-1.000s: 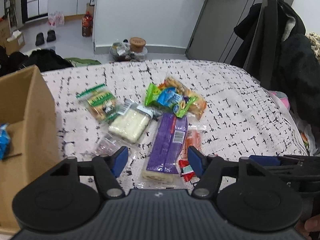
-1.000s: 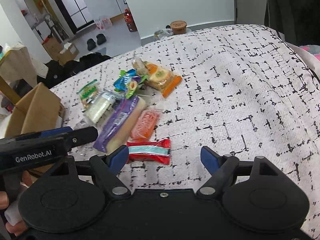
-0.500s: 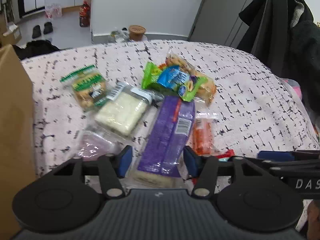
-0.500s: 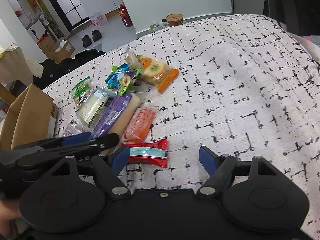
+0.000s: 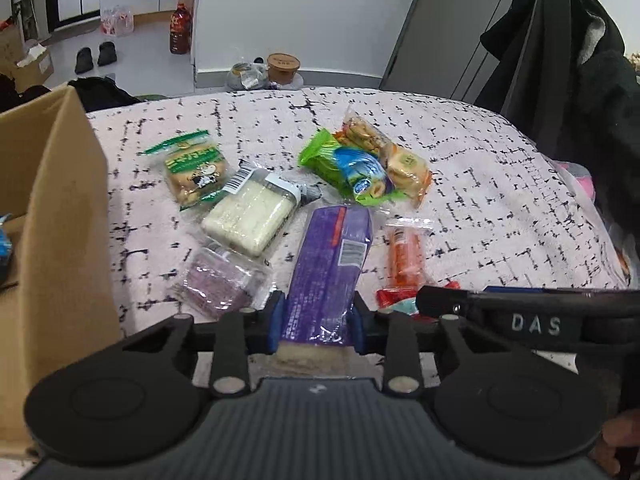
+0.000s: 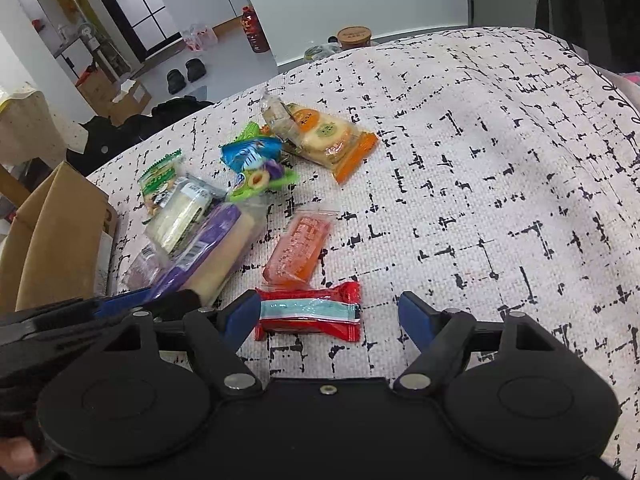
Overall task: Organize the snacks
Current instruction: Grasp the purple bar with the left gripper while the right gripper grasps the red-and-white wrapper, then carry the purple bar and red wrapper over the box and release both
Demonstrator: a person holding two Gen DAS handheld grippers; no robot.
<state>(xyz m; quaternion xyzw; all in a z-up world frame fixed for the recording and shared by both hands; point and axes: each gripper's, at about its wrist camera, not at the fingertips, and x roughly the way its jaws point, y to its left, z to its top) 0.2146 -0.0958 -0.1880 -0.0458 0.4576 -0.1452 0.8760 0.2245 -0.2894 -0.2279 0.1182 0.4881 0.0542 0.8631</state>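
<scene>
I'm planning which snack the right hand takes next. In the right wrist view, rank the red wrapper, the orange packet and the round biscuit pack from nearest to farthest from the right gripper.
1. Red wrapper: lying between the open fingers of the right gripper, toward its left finger.
2. Orange packet: just beyond the red wrapper, slightly left.
3. Round biscuit pack: farthest, up the cloth.
</scene>
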